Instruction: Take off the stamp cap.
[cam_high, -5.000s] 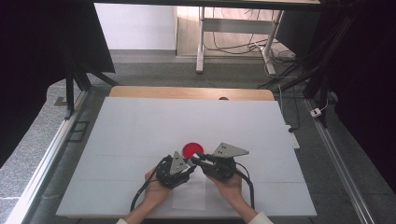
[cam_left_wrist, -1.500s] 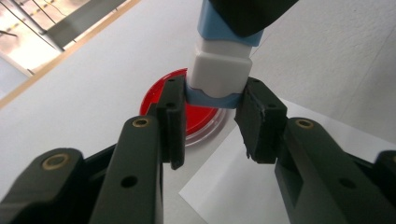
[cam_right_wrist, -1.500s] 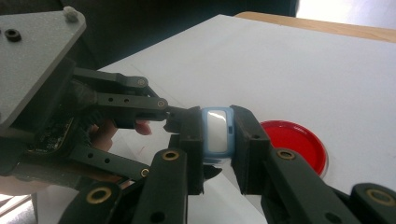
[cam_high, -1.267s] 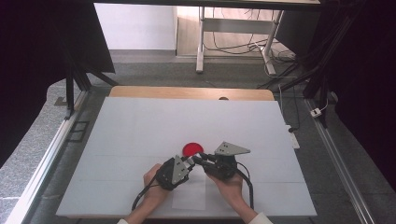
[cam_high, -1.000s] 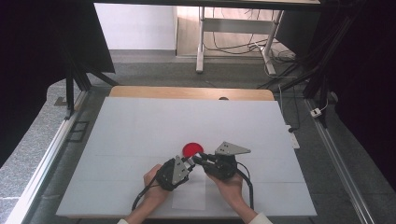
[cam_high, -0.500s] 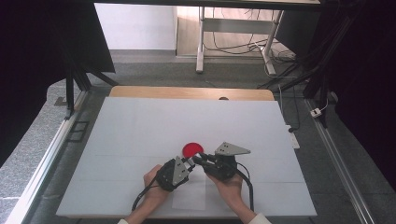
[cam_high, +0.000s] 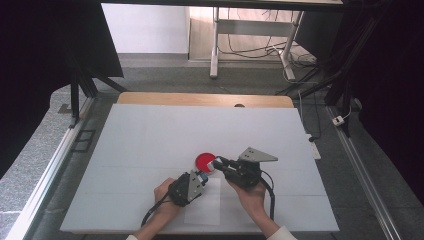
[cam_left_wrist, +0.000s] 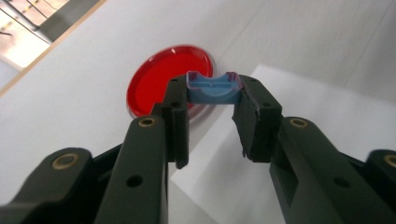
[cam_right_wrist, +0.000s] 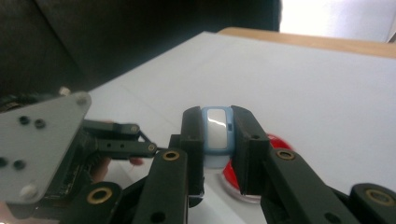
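Both grippers black: left gripper (cam_high: 201, 176), right gripper (cam_high: 216, 163). Brass-coloured pivot pins on jaws; grey three-cornered plates on top. Black cables trail back; white cuffs.

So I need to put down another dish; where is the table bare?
The white tabletop is bare from the round red dish back to the wooden far edge, and along both sides. It is crowded near the front, around the dish, the white paper sheet and both grippers.

Overhead forward-down; gripper views close, level
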